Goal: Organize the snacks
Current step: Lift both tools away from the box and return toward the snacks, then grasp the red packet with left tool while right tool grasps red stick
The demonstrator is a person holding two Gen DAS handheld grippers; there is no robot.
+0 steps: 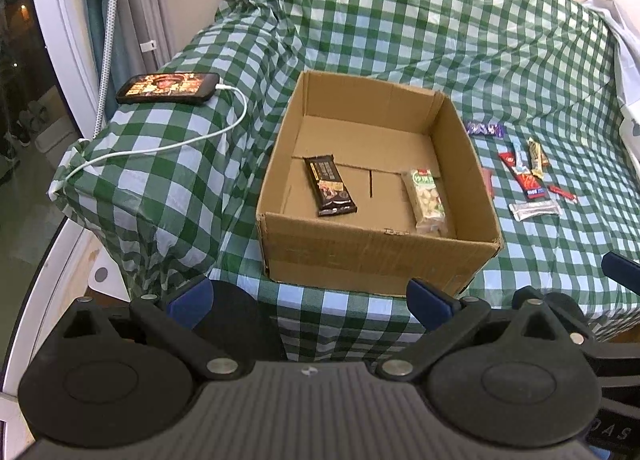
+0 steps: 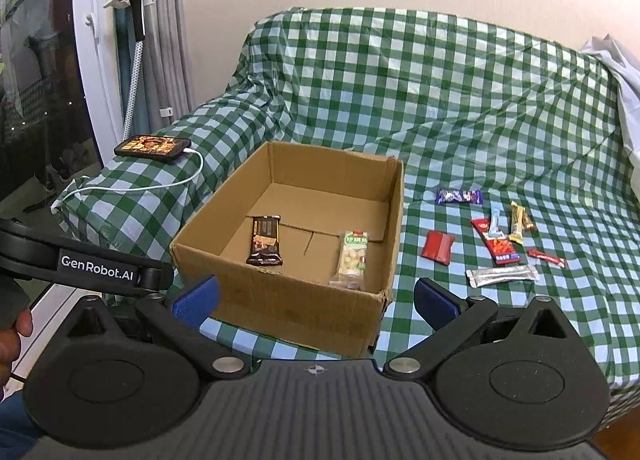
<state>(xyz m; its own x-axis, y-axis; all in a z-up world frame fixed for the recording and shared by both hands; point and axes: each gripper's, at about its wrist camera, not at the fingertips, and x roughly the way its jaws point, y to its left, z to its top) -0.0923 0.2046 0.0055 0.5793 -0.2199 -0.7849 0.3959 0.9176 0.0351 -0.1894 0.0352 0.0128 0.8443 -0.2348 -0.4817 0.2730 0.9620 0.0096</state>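
Note:
An open cardboard box (image 1: 372, 256) (image 2: 276, 300) sits on a green checked cloth. Inside lie a dark chocolate bar (image 1: 330, 190) (image 2: 265, 240) and a pale green snack pack (image 1: 426, 202) (image 2: 352, 258). Right of the box lie loose snacks: a purple bar (image 2: 459, 196), a red packet (image 2: 438, 246), a long red pack (image 2: 498, 246), a silver pack (image 2: 502, 275) (image 1: 534, 210), a yellow bar (image 2: 517, 225) and a small red stick (image 2: 546, 258). My left gripper (image 1: 312, 300) is open and empty, in front of the box. My right gripper (image 2: 316, 298) is open and empty, near the box's front right corner.
A phone (image 1: 168, 88) (image 2: 152, 147) on a white charging cable (image 1: 160, 148) lies on the covered armrest at the left. A window frame and curtain stand at far left. White fabric (image 2: 624, 72) lies at the far right. The left gripper's body (image 2: 80, 268) shows at left in the right wrist view.

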